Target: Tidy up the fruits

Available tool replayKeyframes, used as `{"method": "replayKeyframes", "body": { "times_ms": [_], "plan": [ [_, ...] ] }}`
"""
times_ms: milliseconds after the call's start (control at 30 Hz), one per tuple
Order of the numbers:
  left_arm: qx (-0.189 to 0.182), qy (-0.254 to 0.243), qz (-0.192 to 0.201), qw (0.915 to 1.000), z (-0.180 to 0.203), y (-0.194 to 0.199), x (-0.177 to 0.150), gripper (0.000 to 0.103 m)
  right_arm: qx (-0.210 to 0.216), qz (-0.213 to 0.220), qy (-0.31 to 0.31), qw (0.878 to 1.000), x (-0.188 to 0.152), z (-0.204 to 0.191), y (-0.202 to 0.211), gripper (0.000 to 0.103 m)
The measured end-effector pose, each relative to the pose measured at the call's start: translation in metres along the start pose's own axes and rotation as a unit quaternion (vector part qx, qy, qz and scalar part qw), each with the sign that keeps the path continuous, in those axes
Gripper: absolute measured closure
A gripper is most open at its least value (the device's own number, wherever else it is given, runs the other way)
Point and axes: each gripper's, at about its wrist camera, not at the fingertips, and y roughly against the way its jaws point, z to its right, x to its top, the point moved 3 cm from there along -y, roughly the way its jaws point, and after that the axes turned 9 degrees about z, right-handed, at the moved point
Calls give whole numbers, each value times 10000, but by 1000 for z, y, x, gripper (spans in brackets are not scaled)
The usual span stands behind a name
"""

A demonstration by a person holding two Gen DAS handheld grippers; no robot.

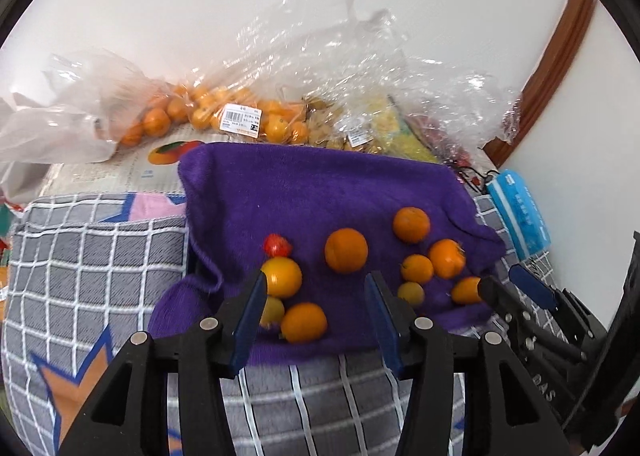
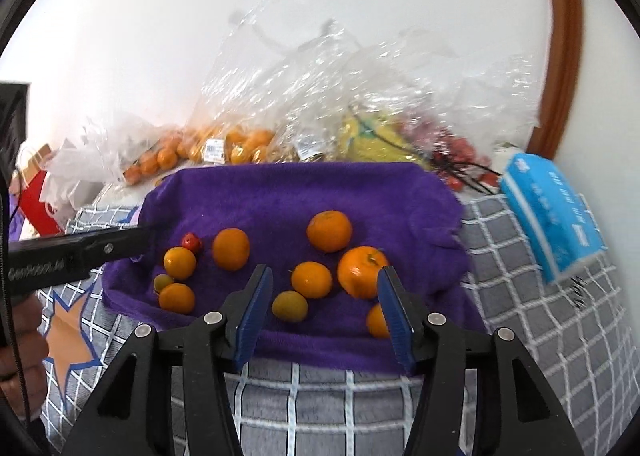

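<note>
1. Left hand-held gripper (image 1: pixel 316 284): black frame, blue pads, jaws apart, nothing between them, released. It hovers above the near edge of the purple fleece towel (image 1: pixel 320 192).
2. Right hand-held gripper (image 2: pixel 325 276): same build, jaws apart, empty. The small yellow-orange fruit (image 2: pixel 290 306) and the medium orange fruit (image 2: pixel 311 279) show in its gap, below the pads and untouched.
3. Under both: grey checked bedcover with white grid and star print (image 1: pixel 100 256). Soft bed surface, no tabletop.
4. Just beyond the left pads: cluster of round yellow-orange citrus (image 1: pixel 281 277) with a small red fruit (image 1: pixel 276 245) touching its far side; lone round orange mandarin (image 1: pixel 346 250) straight ahead.
5. Ahead-right of the right gripper: large glossy orange mandarin with green stem (image 2: pixel 362 272), another mandarin (image 2: pixel 329 231) further on.
6. Handling, my guess: light, round, smooth skin, will roll on the fleece; the small red one looks soft and bruisable. Grip across the widest middle with gentle pressure, one fruit at a time.
7. Far: crinkled clear plastic bags of oranges with a white price label (image 1: pixel 241 118), against the white wall.
8. Far right: blue tissue pack (image 2: pixel 552 212).
</note>
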Motion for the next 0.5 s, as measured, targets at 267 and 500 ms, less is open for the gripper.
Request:
{"method": "replayKeyframes", "body": {
  "times_ms": [267, 500],
  "plan": [
    [54, -186, 364, 9991, 20, 54, -18, 54, -66, 150, -103, 9998, -2, 3, 52, 48],
    [182, -357, 792, 9961, 37, 103, -35, 43, -165, 458, -108, 9988, -1, 0, 105, 45]
  ]
}}
